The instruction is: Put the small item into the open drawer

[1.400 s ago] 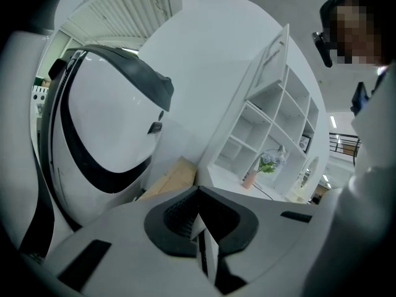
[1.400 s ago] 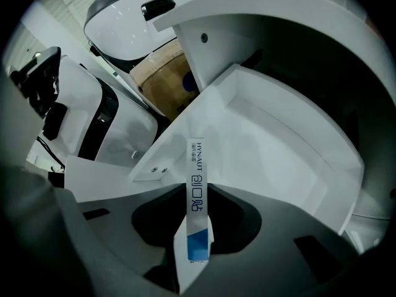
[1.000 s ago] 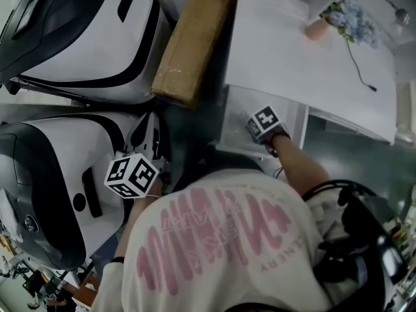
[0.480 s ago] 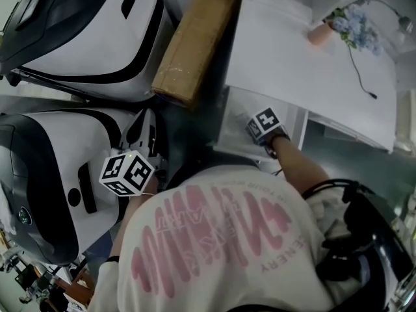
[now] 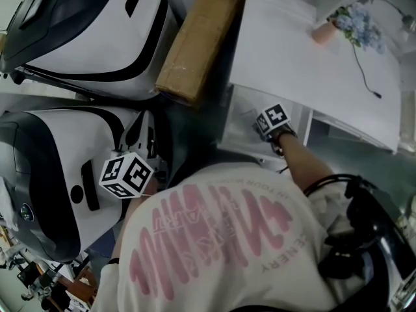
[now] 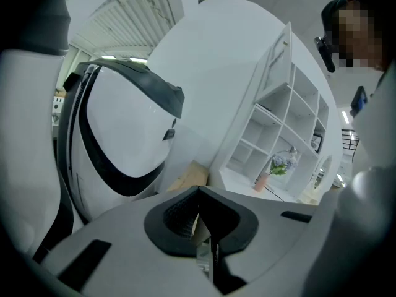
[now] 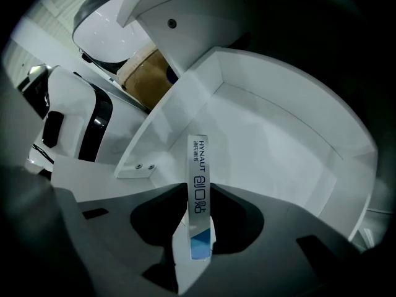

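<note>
Left tongs [image 6: 210, 252] pressed together, beside glossy white-and-black machine shells [image 5: 71, 174]. Right tongs [image 7: 195, 243] opening, thin white printed box [image 7: 198, 178] between them, inside open white drawer [image 7: 278, 135]; long axis pointing straight ahead toward drawer's far wall. Beyond, brown cardboard carton [image 5: 195, 44], white table [image 5: 299, 51].

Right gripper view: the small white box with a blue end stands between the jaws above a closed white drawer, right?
No: the drawer is open, not closed. The right gripper view shows the small white box with a blue end between the opening jaws of the right gripper, above the open white drawer.
</note>
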`<state>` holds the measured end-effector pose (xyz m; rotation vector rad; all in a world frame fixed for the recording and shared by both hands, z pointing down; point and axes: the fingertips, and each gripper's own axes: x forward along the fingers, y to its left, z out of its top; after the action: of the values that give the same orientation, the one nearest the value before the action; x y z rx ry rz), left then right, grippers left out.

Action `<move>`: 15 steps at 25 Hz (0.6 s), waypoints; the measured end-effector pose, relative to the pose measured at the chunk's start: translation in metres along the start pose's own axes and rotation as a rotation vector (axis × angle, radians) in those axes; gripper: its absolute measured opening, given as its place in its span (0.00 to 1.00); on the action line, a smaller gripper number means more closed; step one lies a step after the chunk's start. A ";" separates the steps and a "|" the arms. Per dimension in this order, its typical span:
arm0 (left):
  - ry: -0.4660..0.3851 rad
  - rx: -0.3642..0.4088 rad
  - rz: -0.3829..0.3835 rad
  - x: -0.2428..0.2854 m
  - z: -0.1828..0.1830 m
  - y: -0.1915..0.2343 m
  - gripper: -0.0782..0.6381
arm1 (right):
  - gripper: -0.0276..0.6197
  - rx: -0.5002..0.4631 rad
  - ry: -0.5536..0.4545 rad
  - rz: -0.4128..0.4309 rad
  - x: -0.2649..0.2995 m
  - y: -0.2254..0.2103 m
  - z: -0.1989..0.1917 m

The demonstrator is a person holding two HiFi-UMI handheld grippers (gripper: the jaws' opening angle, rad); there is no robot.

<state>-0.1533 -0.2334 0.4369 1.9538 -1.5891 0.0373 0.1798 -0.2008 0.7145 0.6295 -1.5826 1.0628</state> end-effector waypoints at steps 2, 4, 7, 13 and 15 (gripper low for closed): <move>-0.001 -0.016 0.002 0.000 -0.001 0.001 0.15 | 0.24 0.005 0.000 -0.002 0.001 -0.003 0.000; -0.002 -0.027 0.007 0.000 -0.002 0.003 0.15 | 0.25 0.012 0.003 -0.002 0.002 -0.005 0.000; 0.001 -0.030 0.012 -0.001 -0.004 0.003 0.15 | 0.26 0.002 0.006 -0.009 0.003 -0.006 -0.002; 0.013 -0.038 0.022 0.000 -0.011 0.004 0.15 | 0.30 -0.018 -0.004 -0.026 0.006 -0.012 -0.003; 0.018 -0.037 0.019 0.001 -0.013 0.004 0.15 | 0.31 -0.029 -0.010 -0.031 0.007 -0.013 -0.003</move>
<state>-0.1516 -0.2287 0.4497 1.9047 -1.5856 0.0327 0.1900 -0.2030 0.7252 0.6388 -1.5894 1.0133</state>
